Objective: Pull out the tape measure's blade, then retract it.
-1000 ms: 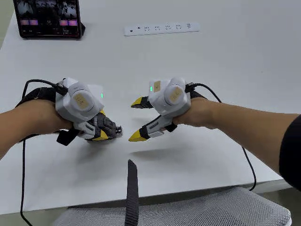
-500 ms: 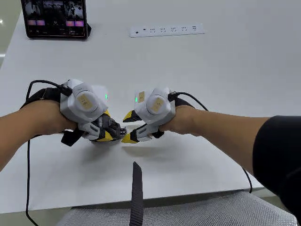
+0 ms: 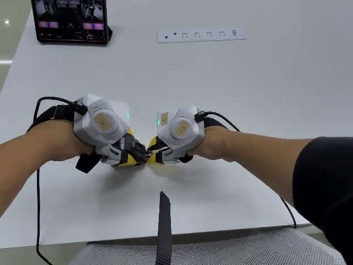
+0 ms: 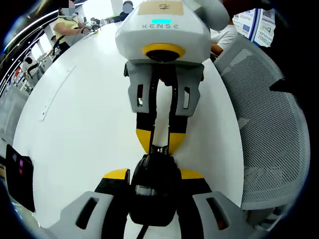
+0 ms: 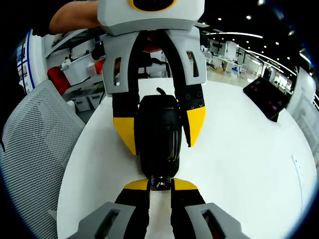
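On the white table, a tablet stands far behind and left of the tape measure. The left gripper grips the measure's black body from the left, its yellow-tipped jaws pressed against both sides of the case, just as they were a second ago. The case sits low over the table near its front edge, between the two hands, with its mouth pointing right. At that mouth the small metal blade hook sticks out, and the blade itself is still wound in. The right gripper is what has changed. A second ago it hung well to the right of the measure with its jaws spread wide. Half a second ago it was close to the hook and still spread. Now its jaws are drawn together and pinch the hook, so the tips of the two grippers nearly touch. A white power strip lies far behind and right of the measure. The grey mesh chair with its black strap is in front of it.
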{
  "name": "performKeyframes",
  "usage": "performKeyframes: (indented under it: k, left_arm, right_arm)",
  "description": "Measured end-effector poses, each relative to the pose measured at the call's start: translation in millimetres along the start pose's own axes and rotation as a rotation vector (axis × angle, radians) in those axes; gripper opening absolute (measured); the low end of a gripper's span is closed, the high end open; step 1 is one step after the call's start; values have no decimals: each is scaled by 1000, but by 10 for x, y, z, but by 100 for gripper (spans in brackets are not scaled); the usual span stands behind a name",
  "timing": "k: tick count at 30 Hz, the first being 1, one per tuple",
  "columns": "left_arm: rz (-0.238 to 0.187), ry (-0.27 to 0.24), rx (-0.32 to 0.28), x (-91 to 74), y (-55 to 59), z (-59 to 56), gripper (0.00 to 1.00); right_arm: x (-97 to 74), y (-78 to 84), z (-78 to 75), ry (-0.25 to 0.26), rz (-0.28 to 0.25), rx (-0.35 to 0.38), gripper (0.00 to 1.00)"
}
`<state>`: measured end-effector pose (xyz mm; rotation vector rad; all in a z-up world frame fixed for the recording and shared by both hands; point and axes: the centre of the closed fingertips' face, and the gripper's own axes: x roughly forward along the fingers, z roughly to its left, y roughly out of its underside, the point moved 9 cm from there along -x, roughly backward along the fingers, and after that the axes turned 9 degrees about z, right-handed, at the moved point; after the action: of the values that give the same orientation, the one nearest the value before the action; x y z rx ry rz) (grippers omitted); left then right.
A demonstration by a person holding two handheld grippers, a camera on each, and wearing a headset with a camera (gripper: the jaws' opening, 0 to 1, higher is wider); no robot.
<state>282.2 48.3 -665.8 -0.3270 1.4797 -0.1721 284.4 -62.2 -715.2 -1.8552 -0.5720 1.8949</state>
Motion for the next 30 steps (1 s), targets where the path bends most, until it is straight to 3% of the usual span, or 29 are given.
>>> performKeyframes:
  k: [2,5,9,16,22,30]
  left_arm:
    - [-4,2,-2,0,3,3,32]
    - [-5,-4,0,1,5,4,32]
    - [-9,-2,2,-1,6,9,32]
    - [-1,8,6,-6,8,22,31]
    - [8,9,13,-2,-5,13,31]
    - [15,4,6,-6,-4,7,31]
  right_arm:
    - [12,-17,26,15,7,-39,12]
    - [-19,10,27,3,-11,17,13]
    - [-29,20,25,4,-9,-39,11]
    - [-44,36,18,13,2,-15,9]
    - [-62,99,9,7,-31,-15,9]
    - [-72,106,2,8,-13,-16,9]
